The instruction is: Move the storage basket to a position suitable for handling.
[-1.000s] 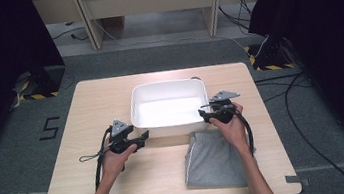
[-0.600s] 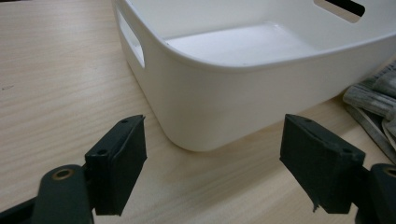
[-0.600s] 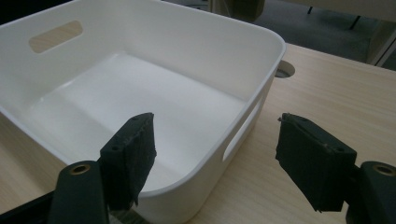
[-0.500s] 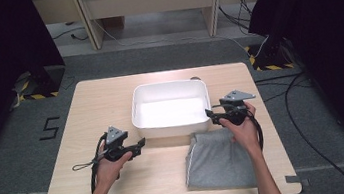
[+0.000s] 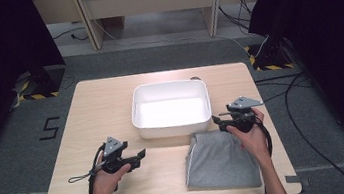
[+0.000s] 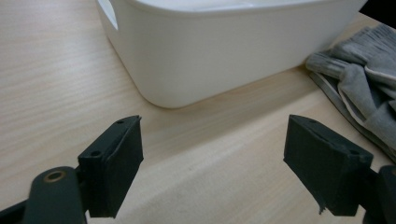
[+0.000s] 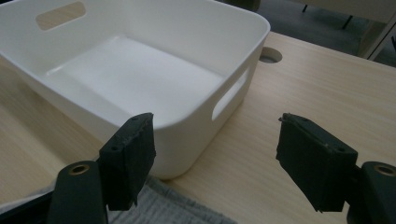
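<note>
White: 1 bin [image 5: 170,108]; grey: 1 folded garment [image 5: 221,161]; 2 hand-held grippers.

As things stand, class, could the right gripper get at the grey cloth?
Probably yes: the right gripper is open and empty, just above the cloth, beside the tub, with nothing between them.

Your high view looks down on the whole table [image 5: 110,105], your gripper views sit low and close, all sharing the white bin [image 5: 170,108].
</note>
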### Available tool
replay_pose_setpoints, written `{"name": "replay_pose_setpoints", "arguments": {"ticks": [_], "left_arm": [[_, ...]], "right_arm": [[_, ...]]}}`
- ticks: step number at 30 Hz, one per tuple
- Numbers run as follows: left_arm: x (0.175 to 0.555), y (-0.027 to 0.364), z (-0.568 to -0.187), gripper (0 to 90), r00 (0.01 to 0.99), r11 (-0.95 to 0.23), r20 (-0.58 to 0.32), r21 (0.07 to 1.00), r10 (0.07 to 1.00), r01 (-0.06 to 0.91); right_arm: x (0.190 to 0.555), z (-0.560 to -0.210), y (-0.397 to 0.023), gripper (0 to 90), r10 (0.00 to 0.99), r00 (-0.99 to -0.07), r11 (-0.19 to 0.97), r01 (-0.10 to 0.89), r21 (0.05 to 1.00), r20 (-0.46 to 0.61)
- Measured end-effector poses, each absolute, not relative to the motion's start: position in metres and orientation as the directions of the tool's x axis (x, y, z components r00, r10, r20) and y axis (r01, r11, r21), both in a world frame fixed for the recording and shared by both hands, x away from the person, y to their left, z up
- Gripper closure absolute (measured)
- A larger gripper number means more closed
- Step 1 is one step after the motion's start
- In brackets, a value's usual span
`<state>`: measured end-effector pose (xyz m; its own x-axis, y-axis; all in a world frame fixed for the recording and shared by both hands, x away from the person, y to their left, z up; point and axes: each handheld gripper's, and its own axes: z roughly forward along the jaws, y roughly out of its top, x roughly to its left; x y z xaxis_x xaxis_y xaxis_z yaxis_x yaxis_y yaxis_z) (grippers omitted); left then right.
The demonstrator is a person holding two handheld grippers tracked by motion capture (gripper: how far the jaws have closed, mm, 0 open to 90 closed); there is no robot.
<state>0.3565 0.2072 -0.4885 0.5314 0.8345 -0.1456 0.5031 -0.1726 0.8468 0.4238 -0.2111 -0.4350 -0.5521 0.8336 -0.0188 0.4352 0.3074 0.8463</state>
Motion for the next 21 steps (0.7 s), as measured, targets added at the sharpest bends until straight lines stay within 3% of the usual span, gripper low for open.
{"name": "replay_pose_setpoints", "arguments": {"ticks": [21], "left_arm": [[0.325,0.212,-0.508,19.1,0.548,-0.188,-0.157,0.832,0.822,0.521]], "right_arm": [[0.385,-0.446,-0.246,27.7,0.851,-0.525,0.285,0.459,0.841,-0.001]]}}
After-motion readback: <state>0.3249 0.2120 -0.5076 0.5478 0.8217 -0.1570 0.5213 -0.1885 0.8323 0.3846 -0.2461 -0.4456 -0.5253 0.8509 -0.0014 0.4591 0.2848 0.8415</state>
